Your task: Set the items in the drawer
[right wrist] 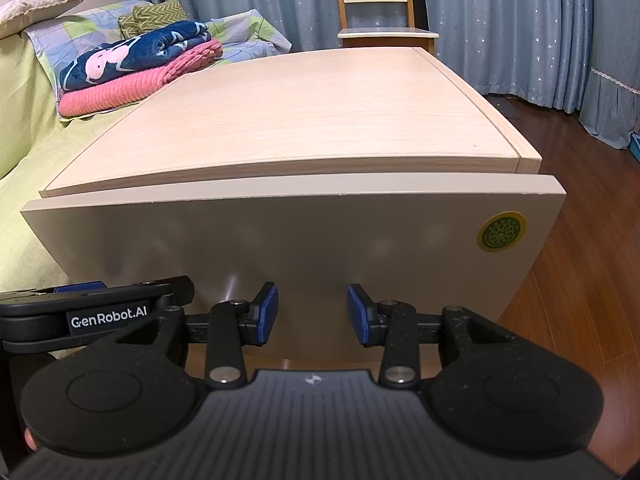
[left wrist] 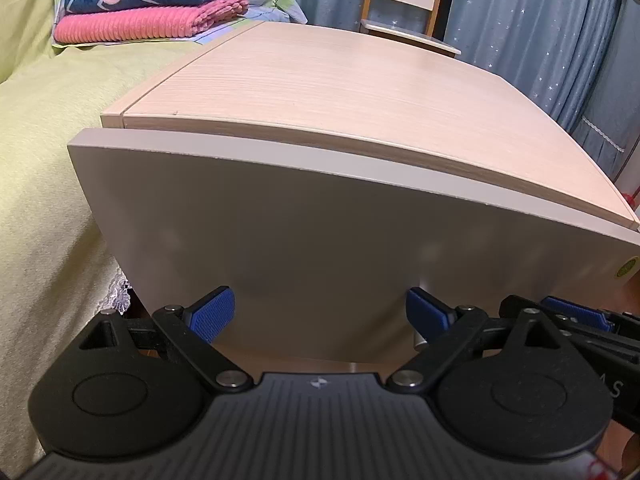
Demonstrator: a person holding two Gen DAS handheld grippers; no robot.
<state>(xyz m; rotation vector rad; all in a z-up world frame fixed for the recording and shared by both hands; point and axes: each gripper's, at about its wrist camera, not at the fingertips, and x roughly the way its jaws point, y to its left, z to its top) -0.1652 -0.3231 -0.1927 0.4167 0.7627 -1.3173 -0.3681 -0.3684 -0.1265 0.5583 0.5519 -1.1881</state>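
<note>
A bedside cabinet with a pale wood top [left wrist: 320, 92] [right wrist: 304, 120] fills both views. Its beige drawer front [left wrist: 304, 236] [right wrist: 280, 248] faces me, close against the cabinet body with only a thin seam under the top. My left gripper [left wrist: 320, 314] is open just in front of the lower part of the drawer front, and a silver handle post [left wrist: 421, 312] shows beside its right finger. My right gripper [right wrist: 313, 314] is open at the same height, further right. Neither holds anything.
A bed with a yellow-green cover [left wrist: 44, 168] lies to the left, with folded navy [right wrist: 132, 54] and pink [right wrist: 120, 90] blankets on it. A chair [right wrist: 384, 32] and blue curtains [right wrist: 520, 20] stand behind. Wooden floor [right wrist: 580, 240] lies to the right. A round green sticker [right wrist: 501, 232] marks the drawer front.
</note>
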